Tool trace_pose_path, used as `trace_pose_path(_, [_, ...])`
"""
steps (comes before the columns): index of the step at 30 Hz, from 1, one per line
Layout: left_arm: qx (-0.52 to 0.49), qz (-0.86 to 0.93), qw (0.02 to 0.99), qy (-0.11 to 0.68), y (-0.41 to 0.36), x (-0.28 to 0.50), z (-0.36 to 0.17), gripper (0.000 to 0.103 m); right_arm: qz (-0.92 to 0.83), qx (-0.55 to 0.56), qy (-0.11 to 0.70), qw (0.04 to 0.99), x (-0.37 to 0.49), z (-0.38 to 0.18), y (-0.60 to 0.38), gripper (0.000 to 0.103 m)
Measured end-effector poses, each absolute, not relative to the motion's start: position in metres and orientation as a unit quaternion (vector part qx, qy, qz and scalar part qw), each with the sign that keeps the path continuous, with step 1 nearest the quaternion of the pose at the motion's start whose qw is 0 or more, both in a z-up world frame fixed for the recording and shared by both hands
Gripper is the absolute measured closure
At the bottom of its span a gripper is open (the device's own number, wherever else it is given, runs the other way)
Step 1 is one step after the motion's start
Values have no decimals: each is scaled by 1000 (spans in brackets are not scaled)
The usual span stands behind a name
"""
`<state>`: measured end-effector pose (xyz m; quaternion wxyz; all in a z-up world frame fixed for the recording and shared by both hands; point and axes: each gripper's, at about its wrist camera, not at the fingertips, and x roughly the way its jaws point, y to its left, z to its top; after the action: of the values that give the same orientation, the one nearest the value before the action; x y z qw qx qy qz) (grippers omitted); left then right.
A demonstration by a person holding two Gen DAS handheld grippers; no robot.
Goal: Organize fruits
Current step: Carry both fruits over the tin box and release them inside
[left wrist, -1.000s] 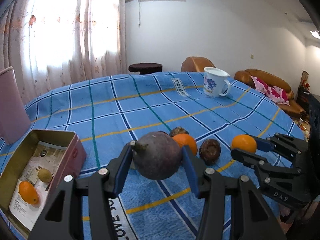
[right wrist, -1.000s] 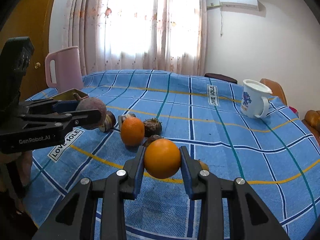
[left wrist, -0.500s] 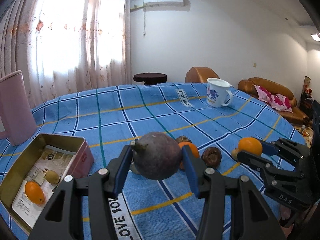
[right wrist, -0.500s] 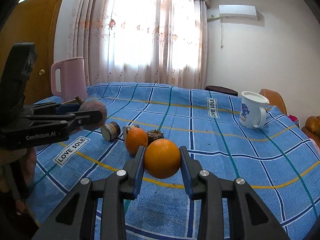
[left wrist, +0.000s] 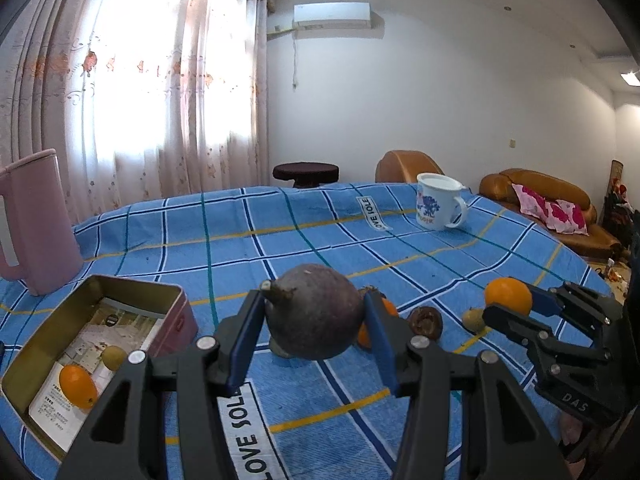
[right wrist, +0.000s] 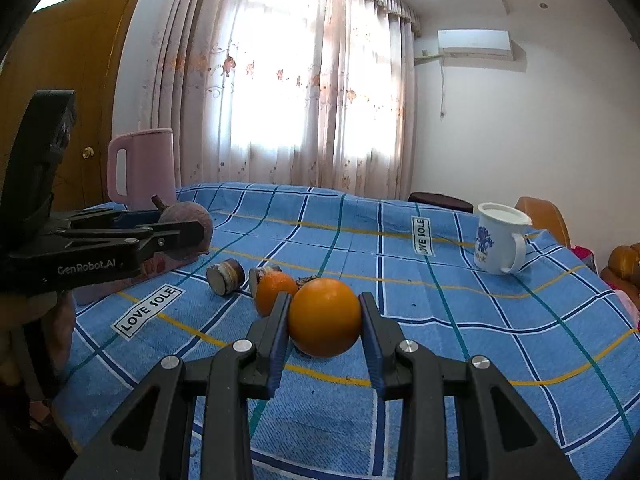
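Note:
My left gripper (left wrist: 314,322) is shut on a dark purple fruit with a stem (left wrist: 316,316), held above the blue checked tablecloth; it also shows in the right wrist view (right wrist: 188,228). My right gripper (right wrist: 325,322) is shut on an orange (right wrist: 325,322), seen too in the left wrist view (left wrist: 508,296). An open pink tin (left wrist: 168,320) at the left holds a small orange fruit (left wrist: 78,386) and a small yellow-green fruit (left wrist: 112,357). On the cloth lie another orange (right wrist: 274,290), a brown shrivelled fruit (left wrist: 424,322), a small greenish fruit (left wrist: 474,318) and two cut fruit pieces (right wrist: 226,276).
A pink jug (left wrist: 36,220) stands at the far left behind the tin. A white mug with blue print (left wrist: 438,206) stands at the far right of the table. Sofas and a dark stool stand beyond the table.
Both grippers have risen with their fruits held fast, so the table looks lower and farther. The fruits on the cloth have not moved.

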<state>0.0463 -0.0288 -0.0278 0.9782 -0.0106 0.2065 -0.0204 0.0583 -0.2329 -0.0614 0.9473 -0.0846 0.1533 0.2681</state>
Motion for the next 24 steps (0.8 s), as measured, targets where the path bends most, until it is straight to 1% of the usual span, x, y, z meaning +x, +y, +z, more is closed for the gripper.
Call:
trace_pose_path(13, [-2, -2, 985, 174, -24, 31, -24, 50, 267, -83, 129, 952, 51, -57, -234, 68])
trace_pose_path(20, [-6, 24, 984, 178, -5, 23, -18, 50, 295, -79, 133, 943, 52, -35, -216, 68])
trace_pose_path(24, [-17, 51, 981, 184, 20, 17, -15, 50, 323, -85, 134, 933, 55, -24, -191, 68])
